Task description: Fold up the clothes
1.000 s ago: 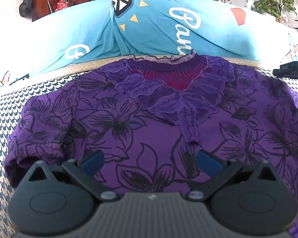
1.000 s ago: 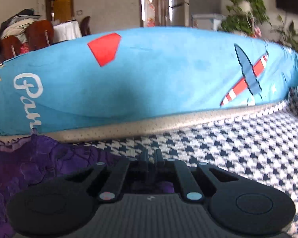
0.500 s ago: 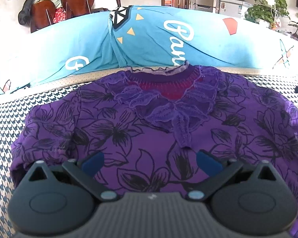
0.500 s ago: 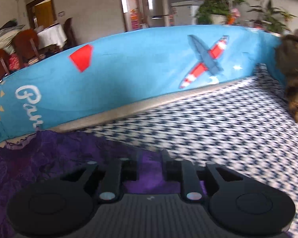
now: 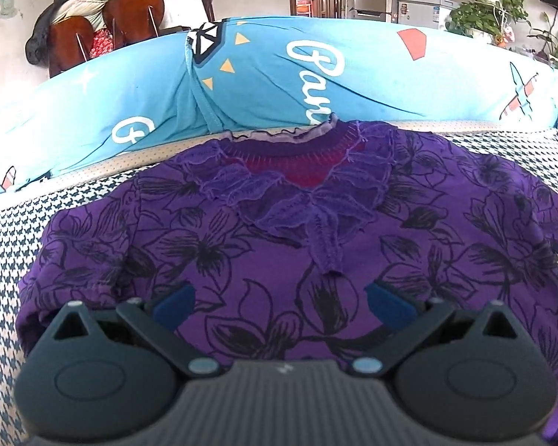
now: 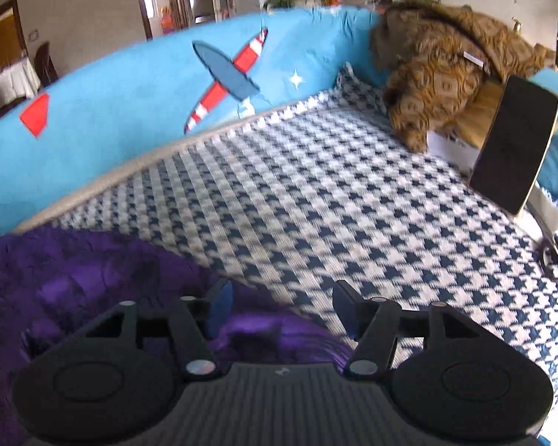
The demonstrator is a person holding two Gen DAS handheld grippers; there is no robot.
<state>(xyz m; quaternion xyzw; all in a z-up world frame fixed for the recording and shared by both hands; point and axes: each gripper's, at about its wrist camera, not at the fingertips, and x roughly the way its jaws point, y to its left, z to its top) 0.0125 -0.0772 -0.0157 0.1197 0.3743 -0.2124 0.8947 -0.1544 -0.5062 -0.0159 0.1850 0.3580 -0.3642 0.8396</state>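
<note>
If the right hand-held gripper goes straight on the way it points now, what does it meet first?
Most likely the checked cover, just past the edge of the purple blouse. Nothing stands between the open right hand-held gripper and it, though depth is unclear.

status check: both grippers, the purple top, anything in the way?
Left hand-held gripper open, empty, over purple floral top. Right hand-held gripper just opened, nothing clamped, at top's edge. Black scissors on the houndstooth cover, clear of the top.

free: houndstooth cover (image 6: pixel 316 193) | blocked: phone (image 6: pixel 513 145), scissors (image 6: pixel 556 258) right
</note>
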